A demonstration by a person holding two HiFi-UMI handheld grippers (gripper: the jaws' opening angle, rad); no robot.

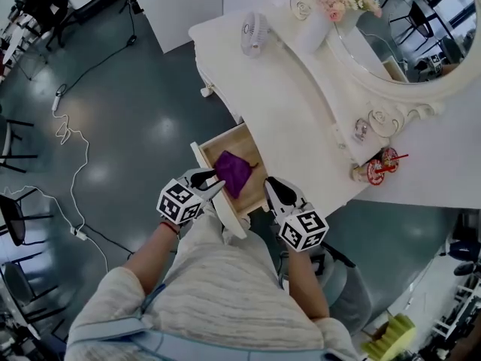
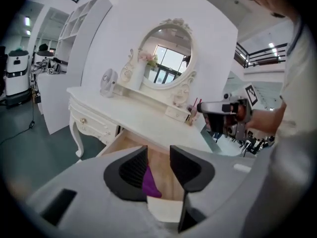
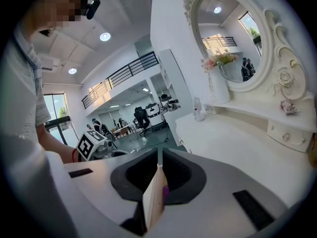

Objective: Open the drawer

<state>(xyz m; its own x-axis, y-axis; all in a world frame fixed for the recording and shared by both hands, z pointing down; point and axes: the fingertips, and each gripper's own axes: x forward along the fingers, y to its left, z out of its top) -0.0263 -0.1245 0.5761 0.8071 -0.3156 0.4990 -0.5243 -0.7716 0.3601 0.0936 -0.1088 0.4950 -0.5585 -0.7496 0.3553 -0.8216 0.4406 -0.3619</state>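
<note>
white vanity (image 1: 285, 104) w/ open drawer (image 1: 225, 140) — teal floor (image 1: 150, 89)

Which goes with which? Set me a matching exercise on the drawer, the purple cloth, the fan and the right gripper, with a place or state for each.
Things:
1. drawer
2. purple cloth
3. fan
4. right gripper

Places or states:
A. standing on top of the dressing table
B. fingers shut on the drawer's front edge
C. pulled out
D. lying inside the drawer

Pairs: 1-C, 2-D, 3-A, 4-B
</note>
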